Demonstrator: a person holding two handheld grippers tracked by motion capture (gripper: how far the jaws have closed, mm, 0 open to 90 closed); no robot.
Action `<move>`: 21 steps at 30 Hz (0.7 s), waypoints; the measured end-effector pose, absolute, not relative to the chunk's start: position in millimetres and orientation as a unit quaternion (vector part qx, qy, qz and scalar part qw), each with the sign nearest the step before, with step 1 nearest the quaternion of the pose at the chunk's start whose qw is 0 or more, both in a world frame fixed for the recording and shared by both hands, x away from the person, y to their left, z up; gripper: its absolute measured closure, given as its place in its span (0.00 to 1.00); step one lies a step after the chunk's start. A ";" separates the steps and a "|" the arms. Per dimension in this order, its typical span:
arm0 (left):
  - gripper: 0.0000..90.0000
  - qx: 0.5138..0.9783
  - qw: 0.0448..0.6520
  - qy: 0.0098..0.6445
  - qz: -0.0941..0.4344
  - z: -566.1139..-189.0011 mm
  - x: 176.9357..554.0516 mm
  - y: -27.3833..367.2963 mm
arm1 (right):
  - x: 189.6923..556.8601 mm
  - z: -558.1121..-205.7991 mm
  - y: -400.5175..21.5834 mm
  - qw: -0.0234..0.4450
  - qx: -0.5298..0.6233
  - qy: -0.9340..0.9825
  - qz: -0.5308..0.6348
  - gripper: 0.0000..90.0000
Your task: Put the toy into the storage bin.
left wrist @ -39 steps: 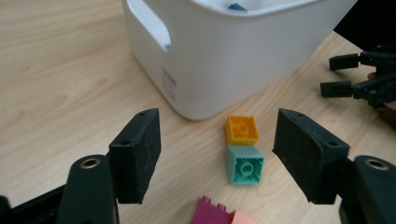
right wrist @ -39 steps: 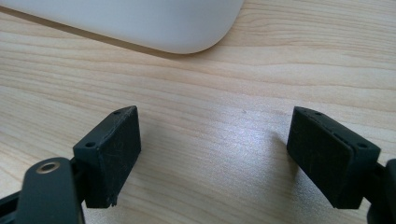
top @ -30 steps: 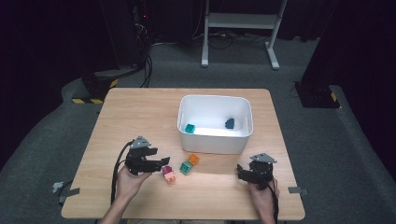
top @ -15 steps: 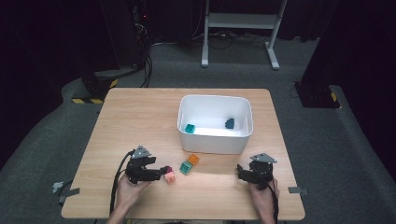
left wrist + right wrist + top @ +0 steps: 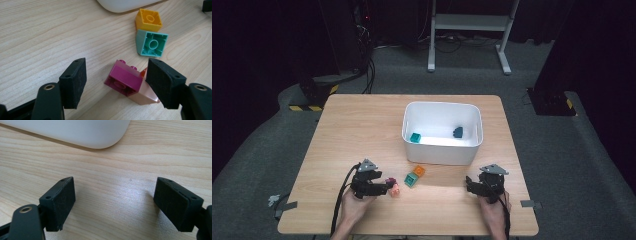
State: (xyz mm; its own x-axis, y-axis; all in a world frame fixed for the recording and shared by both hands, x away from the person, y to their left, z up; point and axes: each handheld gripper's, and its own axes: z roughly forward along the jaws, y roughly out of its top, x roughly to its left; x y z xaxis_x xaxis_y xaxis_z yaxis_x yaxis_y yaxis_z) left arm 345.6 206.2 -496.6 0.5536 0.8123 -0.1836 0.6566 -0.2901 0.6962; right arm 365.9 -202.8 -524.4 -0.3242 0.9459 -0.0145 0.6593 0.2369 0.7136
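Note:
My left gripper point(image 5: 384, 188) point(image 5: 116, 83) is open low over the table, its jaws on either side of a magenta brick point(image 5: 123, 78) point(image 5: 388, 181) that leans on a pink brick point(image 5: 143, 93) point(image 5: 394, 189). Just beyond lie a teal brick point(image 5: 151, 43) point(image 5: 411, 179) and an orange brick point(image 5: 148, 20) point(image 5: 418, 171), both near the white bin point(image 5: 442, 150) point(image 5: 125, 4). Inside the bin sit a teal brick point(image 5: 415, 137) and a dark blue piece point(image 5: 457, 132). My right gripper point(image 5: 471, 184) point(image 5: 115, 202) is open over bare wood near the bin's corner point(image 5: 75, 132), holding nothing.
The wooden table point(image 5: 357, 135) has free room at the left and back. Beyond the table's far edge stand a white metal frame point(image 5: 469, 22) and cables on the grey floor. A yellow-black striped base point(image 5: 309, 95) sits off the back left corner.
My left gripper has moved down and right toward the magenta and pink bricks, now straddling them. The right gripper has stayed put.

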 end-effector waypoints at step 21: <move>0.41 0.804 0.352 0.462 0.124 -509.5 347.7 201.8 | 365.9 -524.4 -202.8 0.230 0.534 0.752 0.311 0.19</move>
